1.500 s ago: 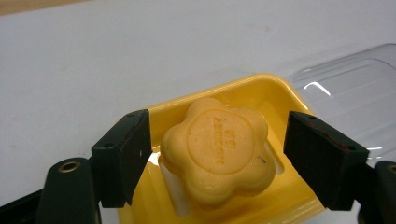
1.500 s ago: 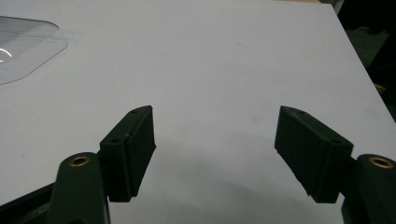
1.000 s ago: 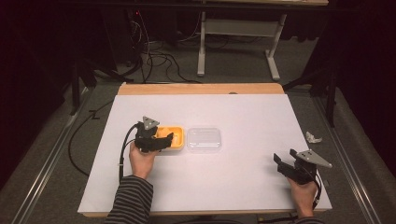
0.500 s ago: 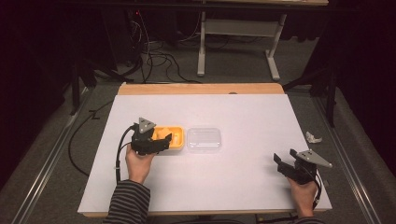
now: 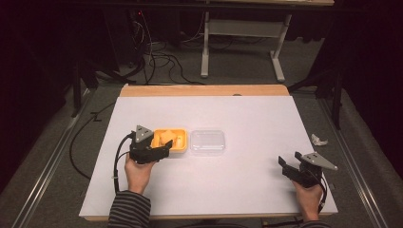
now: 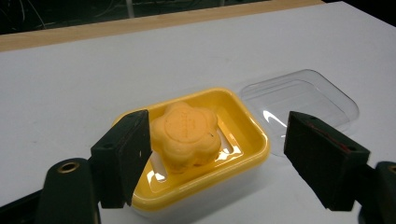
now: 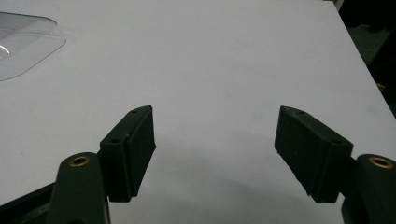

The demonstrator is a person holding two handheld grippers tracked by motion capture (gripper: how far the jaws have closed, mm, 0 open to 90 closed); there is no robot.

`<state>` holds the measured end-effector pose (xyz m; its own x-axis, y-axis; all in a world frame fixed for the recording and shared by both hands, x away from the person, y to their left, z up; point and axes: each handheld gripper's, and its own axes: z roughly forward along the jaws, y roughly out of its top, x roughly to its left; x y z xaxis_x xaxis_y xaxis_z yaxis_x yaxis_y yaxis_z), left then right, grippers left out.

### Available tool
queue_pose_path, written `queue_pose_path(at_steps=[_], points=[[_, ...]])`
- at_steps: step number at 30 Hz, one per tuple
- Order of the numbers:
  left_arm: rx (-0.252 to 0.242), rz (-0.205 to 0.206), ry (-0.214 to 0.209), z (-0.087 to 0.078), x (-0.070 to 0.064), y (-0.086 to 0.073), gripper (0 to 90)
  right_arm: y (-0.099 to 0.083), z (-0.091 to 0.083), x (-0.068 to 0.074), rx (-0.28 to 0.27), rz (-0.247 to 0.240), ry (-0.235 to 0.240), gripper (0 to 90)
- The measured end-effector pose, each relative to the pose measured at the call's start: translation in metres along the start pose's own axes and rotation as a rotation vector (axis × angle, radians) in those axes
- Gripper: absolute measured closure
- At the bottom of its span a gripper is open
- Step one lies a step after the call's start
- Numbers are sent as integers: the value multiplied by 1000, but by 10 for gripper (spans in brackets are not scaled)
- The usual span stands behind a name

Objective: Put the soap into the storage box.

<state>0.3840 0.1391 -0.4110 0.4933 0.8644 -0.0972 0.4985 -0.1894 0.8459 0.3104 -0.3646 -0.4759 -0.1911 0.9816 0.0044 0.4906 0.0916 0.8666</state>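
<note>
Right gripper [image 5: 291, 167] sits near the worktop's near right corner, jaws apart and empty. Left gripper [image 6: 219, 154] hovers jaws apart, straddling the near end of the yellow soap dish [image 6: 247, 140]; the flower-shaped soap [image 6: 186, 133] lies inside, against one jaw. Beyond lies the clear lid [image 6: 303, 100], beside the dish.

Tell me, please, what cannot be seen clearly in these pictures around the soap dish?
- Stamped marking on the soap: too small and soft to read in the left gripper view.
- Near end of the yellow soap dish: hidden in the left gripper view by the left hand-held gripper and the bottom edge.
- Clear lid: cut off by the left edge in the right gripper view.
- White scrap beside the table: too small to identify in the high view.
</note>
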Motion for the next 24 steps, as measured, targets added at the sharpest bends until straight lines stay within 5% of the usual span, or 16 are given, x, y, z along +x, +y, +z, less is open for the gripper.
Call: queue_pose_path(at_steps=[6,24], points=[[-12,-34,-30,-7,1,-6,239,0,0,0,0,0,0,292],[-30,-44,-60,-17,-4,-18,237,0,0,0,3,-2,0,292]])
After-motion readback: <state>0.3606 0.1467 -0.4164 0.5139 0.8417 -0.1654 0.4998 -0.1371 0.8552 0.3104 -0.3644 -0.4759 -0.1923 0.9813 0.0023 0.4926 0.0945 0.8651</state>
